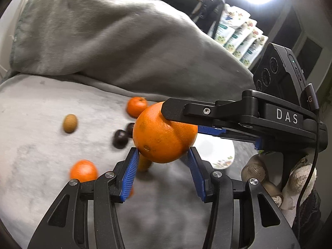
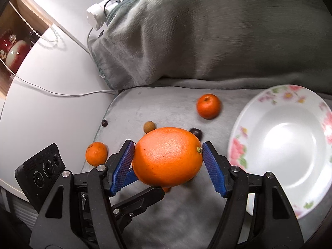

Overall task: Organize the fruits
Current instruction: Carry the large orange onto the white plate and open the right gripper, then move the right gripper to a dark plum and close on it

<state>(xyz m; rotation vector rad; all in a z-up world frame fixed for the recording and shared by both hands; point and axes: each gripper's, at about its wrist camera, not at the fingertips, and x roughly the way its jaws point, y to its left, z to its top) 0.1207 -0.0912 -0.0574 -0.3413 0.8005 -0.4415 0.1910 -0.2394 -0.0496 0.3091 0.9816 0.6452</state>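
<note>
Orange (image 2: 167, 156) pinched lengthwise in right tongs (image 2: 167, 161), lifted left of plate (image 2: 244, 137). Left tongs (image 1: 162, 161) part-open under it, pads apparently touching. Slip risk: round, end-on grip.

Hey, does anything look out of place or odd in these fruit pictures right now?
Yes. The floral plate is bare while mandarins, dark fruits and a small brown fruit lie scattered on the grey blanket. One dark fruit sits off the blanket on the white surface.
</note>
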